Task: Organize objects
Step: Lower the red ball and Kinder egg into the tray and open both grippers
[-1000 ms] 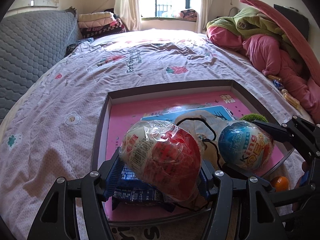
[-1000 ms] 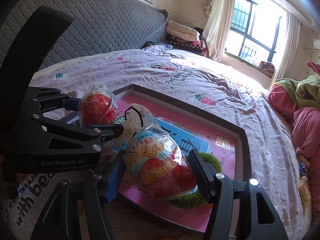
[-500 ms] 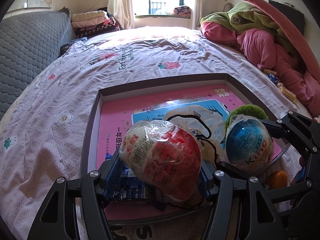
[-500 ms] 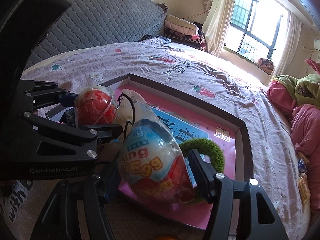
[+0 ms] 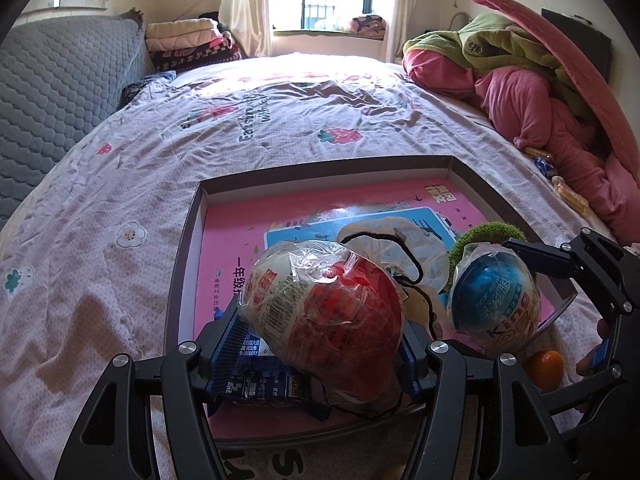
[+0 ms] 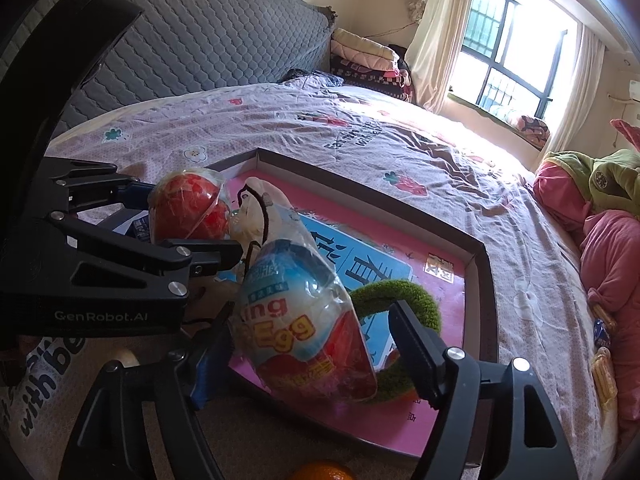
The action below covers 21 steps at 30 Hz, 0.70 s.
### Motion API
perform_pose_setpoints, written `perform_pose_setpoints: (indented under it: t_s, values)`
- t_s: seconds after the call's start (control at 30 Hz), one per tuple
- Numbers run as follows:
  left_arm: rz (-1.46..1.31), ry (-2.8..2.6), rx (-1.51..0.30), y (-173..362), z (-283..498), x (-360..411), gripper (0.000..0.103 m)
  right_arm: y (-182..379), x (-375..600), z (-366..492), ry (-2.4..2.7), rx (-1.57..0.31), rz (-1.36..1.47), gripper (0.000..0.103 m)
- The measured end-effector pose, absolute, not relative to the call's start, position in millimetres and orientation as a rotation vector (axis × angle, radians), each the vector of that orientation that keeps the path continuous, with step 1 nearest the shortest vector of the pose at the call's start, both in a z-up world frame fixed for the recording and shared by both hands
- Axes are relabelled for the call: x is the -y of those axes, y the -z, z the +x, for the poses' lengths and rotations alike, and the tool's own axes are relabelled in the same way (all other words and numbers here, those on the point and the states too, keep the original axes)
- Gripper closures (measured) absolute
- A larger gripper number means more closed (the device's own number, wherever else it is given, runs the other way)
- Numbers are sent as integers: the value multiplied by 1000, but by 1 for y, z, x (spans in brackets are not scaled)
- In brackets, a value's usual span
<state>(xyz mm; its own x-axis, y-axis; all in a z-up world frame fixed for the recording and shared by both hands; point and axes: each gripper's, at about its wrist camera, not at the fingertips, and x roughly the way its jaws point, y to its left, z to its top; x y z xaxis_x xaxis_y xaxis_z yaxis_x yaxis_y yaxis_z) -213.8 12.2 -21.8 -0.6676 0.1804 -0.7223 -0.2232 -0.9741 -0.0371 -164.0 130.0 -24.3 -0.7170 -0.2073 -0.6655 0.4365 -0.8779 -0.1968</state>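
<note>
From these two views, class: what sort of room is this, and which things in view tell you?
Most likely a bedroom: a wide bed with a printed sheet, a padded grey headboard, and folded blankets stacked near the curtained window.

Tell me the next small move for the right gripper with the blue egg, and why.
Probably draw the right gripper back. Its jaws have just been opening, a gap shows at the right pad, and the blue egg seems to rest over the box by the green ring, so it looks released.
</note>
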Motion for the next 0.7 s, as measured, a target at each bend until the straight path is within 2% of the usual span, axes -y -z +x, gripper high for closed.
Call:
perform_pose_setpoints:
  t_s: [0.17, 0.7]
  values:
    - [-1161, -2679, -77, 23, -215, -12, 36, 20, -129, -161, 2574, -501, 919, 25]
    - [-1130, -2696, -26, 16, -213, -6, 31, 4, -148, -162, 2632, -439, 898, 25]
